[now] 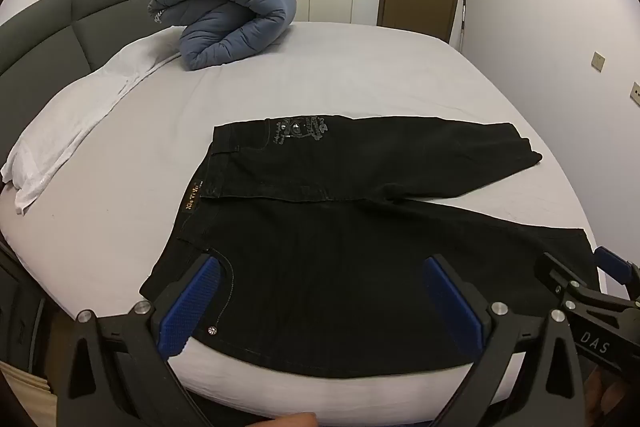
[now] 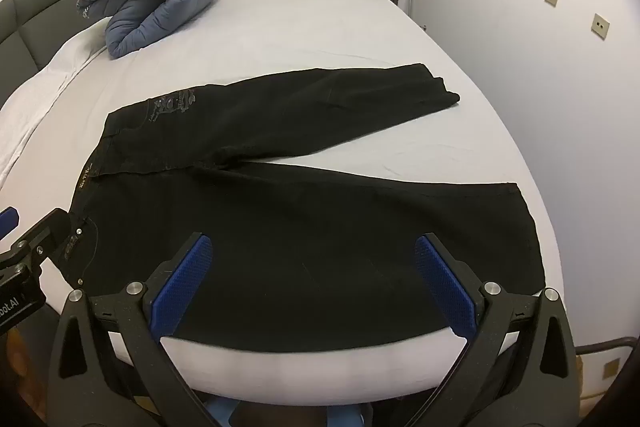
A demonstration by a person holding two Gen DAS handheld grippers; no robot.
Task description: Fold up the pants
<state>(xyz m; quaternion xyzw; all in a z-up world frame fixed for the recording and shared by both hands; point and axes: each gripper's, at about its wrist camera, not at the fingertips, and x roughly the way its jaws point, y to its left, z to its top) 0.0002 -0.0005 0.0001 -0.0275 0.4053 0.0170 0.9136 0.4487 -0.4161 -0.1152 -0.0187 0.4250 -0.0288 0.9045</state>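
One pair of black denim pants (image 1: 360,227) spread flat, pale smooth bedsheet (image 1: 340,75)

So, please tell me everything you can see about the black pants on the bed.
The black pants look like dark denim with pale stitching, a grey printed design near one pocket, small metal rivets and a waistband label. They lie flat and unfolded on the pale bed sheet, waistband toward the headboard side, the two legs spread apart in a V. Only the sheet appears to touch them; no fold is made yet.
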